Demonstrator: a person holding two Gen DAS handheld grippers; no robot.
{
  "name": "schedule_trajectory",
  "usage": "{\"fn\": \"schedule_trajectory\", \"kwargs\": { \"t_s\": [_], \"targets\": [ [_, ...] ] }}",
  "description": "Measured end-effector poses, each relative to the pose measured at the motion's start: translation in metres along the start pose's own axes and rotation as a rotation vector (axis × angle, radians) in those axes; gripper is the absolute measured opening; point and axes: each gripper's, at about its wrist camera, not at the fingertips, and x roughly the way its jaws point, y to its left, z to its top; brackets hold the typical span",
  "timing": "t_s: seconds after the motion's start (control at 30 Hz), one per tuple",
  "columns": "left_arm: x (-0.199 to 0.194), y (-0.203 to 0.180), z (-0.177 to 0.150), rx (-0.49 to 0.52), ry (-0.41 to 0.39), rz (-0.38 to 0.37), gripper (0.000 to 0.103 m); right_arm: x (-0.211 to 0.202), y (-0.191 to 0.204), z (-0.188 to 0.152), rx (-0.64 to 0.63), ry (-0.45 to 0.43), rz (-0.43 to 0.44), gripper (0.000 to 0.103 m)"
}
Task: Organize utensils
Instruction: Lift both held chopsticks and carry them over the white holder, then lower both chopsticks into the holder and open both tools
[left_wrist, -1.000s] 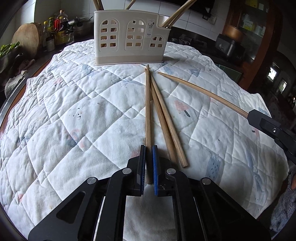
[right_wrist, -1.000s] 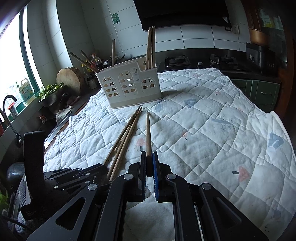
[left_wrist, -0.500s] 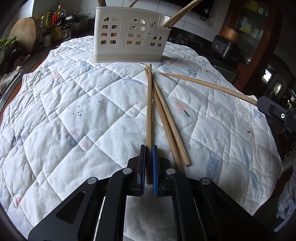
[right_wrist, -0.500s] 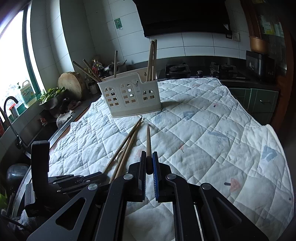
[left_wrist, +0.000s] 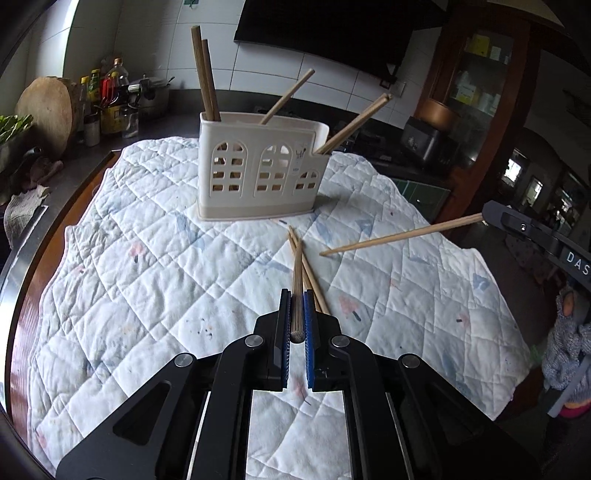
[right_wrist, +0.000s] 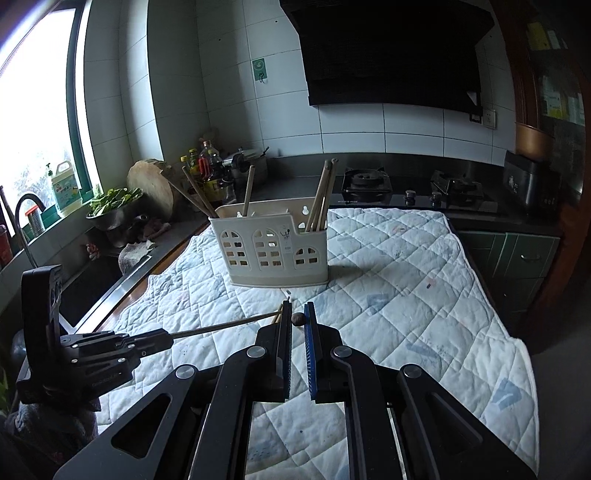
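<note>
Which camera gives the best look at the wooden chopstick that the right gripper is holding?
The left wrist view: the wooden chopstick shows along its whole length, slanting from the right gripper over the white quilted cloth. The right wrist view shows only its round butt end between the fingers.

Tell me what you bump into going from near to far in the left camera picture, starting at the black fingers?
Left gripper shut on a chopstick → two loose chopsticks lying on the quilt → the white utensil holder with chopsticks standing in it → the dark kitchen counter → the tiled wall.
</note>
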Motion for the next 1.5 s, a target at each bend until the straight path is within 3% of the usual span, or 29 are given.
{"fn": "schedule_trajectory", "kwargs": {
  "t_s": [0.33, 0.7, 0.9, 1.13, 1.5],
  "targets": [
    [-0.012, 0.002, 0.053, 0.055, -0.061, -0.052, 0.005, 0.011, 0.002, 0.062, -0.061, -0.001, 0.018, 0.007],
    [-0.04, -0.001, 0.12, 0.134, -0.122, -0.044, 0.005, 0.022, 0.01, 0.143, -0.091, -0.045, 0.011, 0.007],
    [-0.074, 0.001, 0.15, 0.156, -0.188, -0.041, 0.005, 0.028, 0.009, 0.169, -0.097, -0.063, -0.008, 0.007],
    [-0.102, 0.007, 0.178, 0.156, -0.278, 0.019, 0.005, 0.039, 0.005, 0.185, -0.086, -0.081, -0.026, 0.007],
    [-0.049, 0.018, 0.213, 0.154, -0.134, 0.116, 0.005, 0.081, 0.008, 0.187, -0.104, 0.001, -0.039, 0.007]
  ]
}}
